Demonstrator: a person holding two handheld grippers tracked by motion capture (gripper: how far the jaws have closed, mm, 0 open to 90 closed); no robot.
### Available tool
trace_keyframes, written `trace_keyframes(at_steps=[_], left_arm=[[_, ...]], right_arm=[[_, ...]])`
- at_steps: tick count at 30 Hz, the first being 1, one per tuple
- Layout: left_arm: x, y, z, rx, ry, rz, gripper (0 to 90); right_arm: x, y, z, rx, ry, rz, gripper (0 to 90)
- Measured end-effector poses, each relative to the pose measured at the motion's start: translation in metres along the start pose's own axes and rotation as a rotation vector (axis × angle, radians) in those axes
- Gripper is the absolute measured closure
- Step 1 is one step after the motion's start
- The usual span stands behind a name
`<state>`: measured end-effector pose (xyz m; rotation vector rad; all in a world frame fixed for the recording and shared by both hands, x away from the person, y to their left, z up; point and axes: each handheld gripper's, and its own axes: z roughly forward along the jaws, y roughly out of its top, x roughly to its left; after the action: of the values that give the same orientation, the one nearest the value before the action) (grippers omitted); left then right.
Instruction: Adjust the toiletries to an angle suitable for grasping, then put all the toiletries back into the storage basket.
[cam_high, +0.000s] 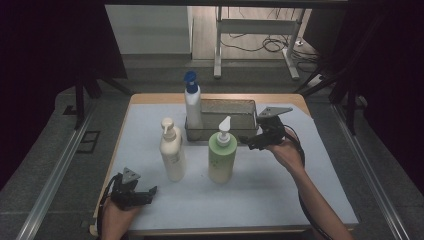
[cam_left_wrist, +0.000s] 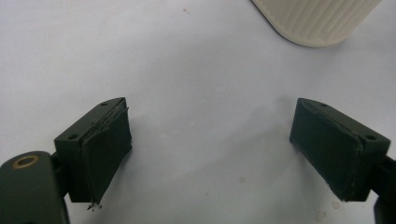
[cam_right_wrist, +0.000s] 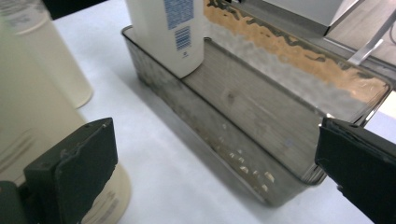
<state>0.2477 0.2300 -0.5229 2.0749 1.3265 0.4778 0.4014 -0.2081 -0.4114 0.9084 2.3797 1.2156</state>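
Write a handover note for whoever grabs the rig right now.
Left gripper: jaws open, low at the near left of the table, holding nothing.
Right gripper: jaws open, empty, next to the green bottle.
Tray: blue-capped bottle stands at its left end.
Cream bottle and green bottle stand on the mat in front of the tray.
Likely left: both into the tray.

Cream bottle (cam_left_wrist: 322, 18): base alone visible in left gripper view, rest cut off by top edge.
White bottle (cam_right_wrist: 168, 32): cropped above label in right gripper view; label print too blurred to read.
Green bottle (cam_right_wrist: 32, 116): near, blurred, cut off at left edge, partly behind black jaw.
Clear tray (cam_right_wrist: 243, 154): right corner hidden behind other jaw.
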Motion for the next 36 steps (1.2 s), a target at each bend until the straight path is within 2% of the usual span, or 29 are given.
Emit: trace_keyframes(at_steps=[7, 11, 13, 20, 31, 36], left_arm=[[0.000, 0.000, 0.000, 0.000, 0.001, 0.002, 12.1], [0.000, 0.000, 0.000, 0.000, 0.001, 0.002, 12.1], [0.000, 0.000, 0.000, 0.000, 0.002, 0.002, 12.1], [0.000, 0.000, 0.000, 0.001, 0.002, 0.002, 12.2], [0.000, 0.000, 0.000, 0.001, 0.002, 0.001, 12.2], [0.000, 0.000, 0.000, 0.001, 0.002, 0.001, 12.1]], right_arm=[[0.007, -0.014, -0.016, 0.009, 0.008, -0.015, 0.0], [0.010, -0.023, -0.022, 0.020, 0.012, -0.016, 0.0], [0.011, -0.028, -0.025, 0.019, 0.003, -0.027, 0.0], [0.020, -0.040, -0.033, 0.033, 0.018, -0.051, 0.0], [0.035, -0.048, -0.037, 0.058, 0.103, -0.012, 0.0], [0.046, -0.049, -0.036, 0.072, 0.125, -0.023, 0.0]])
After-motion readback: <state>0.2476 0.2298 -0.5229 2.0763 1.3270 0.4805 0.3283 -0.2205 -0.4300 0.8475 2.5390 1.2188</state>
